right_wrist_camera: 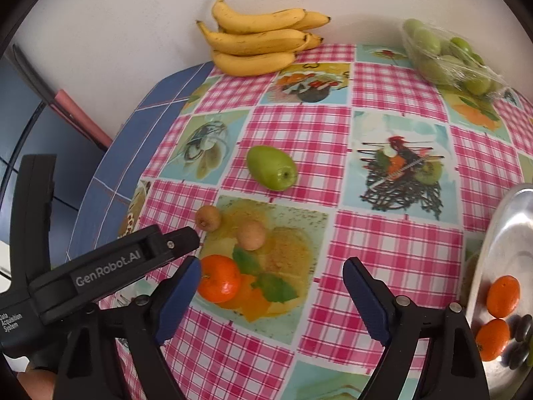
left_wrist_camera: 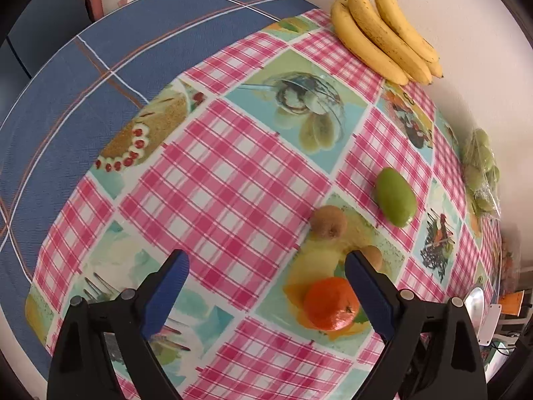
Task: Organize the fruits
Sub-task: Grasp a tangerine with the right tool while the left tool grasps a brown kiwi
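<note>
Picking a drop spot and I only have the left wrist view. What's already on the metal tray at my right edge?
Observer: Two tangerines lie on the metal tray.
Operator: Anything else on it?
Observer: Dark round fruits sit beside them, cut off by the frame edge.
Operator: Is the right gripper busy?
Observer: No. The right gripper is open, with nothing between its pads.
</note>
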Demonstrator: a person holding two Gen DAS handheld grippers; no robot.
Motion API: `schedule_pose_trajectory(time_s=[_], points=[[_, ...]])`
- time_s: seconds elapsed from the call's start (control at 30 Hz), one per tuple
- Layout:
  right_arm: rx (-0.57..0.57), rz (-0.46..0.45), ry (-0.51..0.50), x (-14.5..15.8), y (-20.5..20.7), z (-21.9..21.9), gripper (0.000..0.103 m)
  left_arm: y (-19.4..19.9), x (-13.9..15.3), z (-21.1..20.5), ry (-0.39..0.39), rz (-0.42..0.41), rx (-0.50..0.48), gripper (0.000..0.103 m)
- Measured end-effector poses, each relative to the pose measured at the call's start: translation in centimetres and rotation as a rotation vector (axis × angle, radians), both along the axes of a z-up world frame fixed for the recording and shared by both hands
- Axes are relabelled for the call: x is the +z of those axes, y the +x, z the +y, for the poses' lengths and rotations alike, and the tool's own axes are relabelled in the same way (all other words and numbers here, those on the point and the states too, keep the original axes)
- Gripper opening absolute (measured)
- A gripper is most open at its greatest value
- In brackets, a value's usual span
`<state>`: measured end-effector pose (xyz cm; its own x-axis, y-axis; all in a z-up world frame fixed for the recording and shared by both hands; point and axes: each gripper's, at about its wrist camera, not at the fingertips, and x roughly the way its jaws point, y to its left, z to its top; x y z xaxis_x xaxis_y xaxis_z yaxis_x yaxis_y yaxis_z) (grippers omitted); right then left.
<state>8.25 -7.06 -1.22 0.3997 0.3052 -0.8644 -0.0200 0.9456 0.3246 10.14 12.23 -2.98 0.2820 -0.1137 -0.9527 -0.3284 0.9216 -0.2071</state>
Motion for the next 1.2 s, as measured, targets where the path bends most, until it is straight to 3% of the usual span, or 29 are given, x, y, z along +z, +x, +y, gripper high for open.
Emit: schedule_pose_trajectory(time_s=[0.4,0.53,0.67,0.87,1.2], points=[[0.089,0.019,-0.020,-1.3,0.6,3.8,0.085,-1.2,-0.7,2.6,-0.023,0.033,0.075,0.095],[0.099,0.037,-0.031,-2.0,0.5,4.4,0.075,-1.1,-1.0,2.9,-0.025,0.036,0.091,0.095],[0.100,0.037,-0.014,-2.1,0.5,4.5,0.056,-1.7,-0.8,3.6,-0.037,0.037,0.090,0.095],[0.117,0.042,0.022,-2.2,0.4,5.0,0.043,-1.2,-0.7,2.9,-0.046,0.030,0.086,0.095],[0.081,0.040,0.042,-1.3,0.2,3.4,0.042,0.2,-0.3,1.4,-0.046,0.003,0.058,0.095]])
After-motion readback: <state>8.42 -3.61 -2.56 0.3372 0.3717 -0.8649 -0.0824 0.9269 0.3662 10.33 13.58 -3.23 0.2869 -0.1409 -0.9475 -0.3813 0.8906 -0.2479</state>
